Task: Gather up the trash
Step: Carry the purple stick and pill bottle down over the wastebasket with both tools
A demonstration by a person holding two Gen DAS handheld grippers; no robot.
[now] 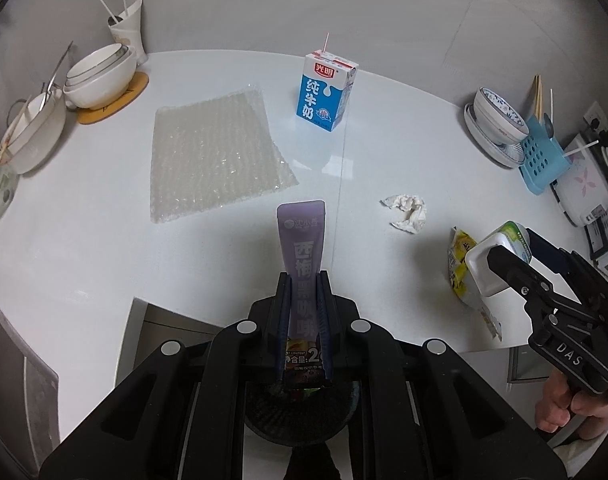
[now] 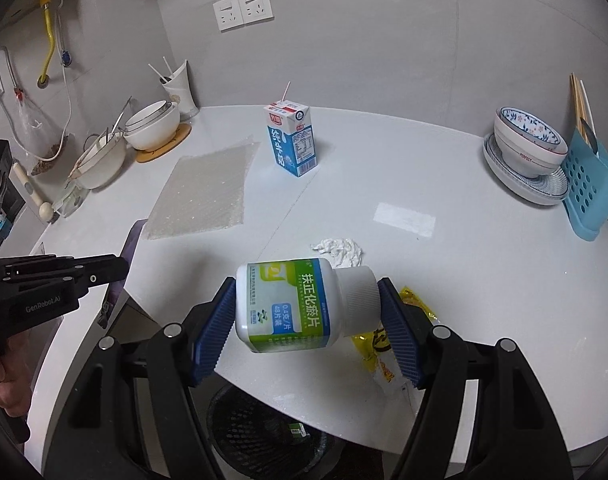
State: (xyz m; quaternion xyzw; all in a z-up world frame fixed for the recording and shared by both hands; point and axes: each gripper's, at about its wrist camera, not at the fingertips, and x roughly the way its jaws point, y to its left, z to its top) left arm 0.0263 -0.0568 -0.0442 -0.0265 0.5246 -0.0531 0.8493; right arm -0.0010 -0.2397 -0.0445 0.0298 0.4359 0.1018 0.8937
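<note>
- Purple snack pouch (image 1: 302,264) stands clamped upright in the left tool (image 1: 304,280), jaws nearly closed on it, above the near edge of the white surface (image 1: 104,240).
- White pill bottle (image 2: 300,304), lying sideways, is gripped end to end by the right tool (image 2: 306,316), jaws wide, over a black mesh bin (image 2: 256,436).
- Crumpled tissue (image 2: 338,250), yellow wrapper (image 2: 378,344) and milk carton (image 2: 292,140) remain on the surface.

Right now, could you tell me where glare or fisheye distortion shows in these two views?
Left wrist view: soft ceiling glare on the counter below the milk carton; edges bow and darken. Right wrist view: a bright rectangular reflection beside the crumpled tissue; the pill bottle stays sharp.
</note>
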